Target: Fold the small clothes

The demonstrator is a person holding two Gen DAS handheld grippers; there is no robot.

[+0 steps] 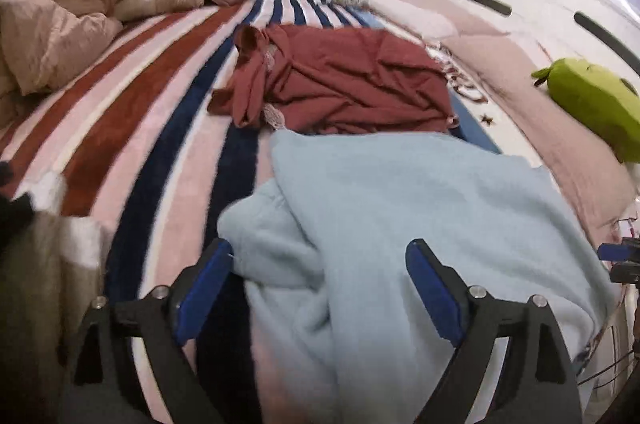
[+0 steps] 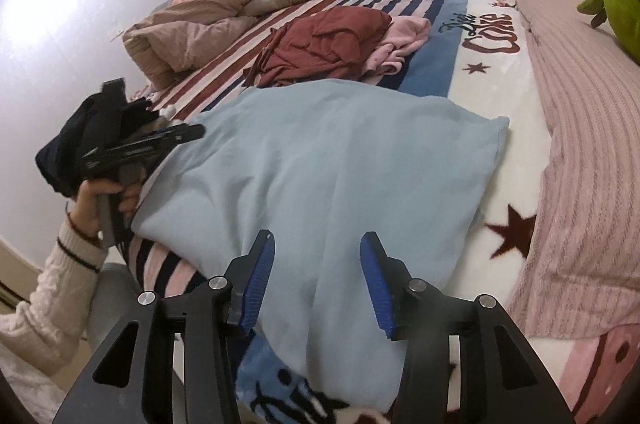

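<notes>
The bed (image 2: 500, 159), covered by a striped blanket (image 1: 132, 151), carries all garments. A light blue garment (image 2: 320, 163) lies nearest, folded over, at the bed's near edge. Beyond it lies a crumpled dark red garment (image 1: 344, 83), with a pink garment (image 2: 400, 39) beside it. Left claw (image 1: 320, 288): released, jaws wide over the blue fabric. Right claw (image 2: 318, 284): released, jaws apart above the same garment.
</notes>
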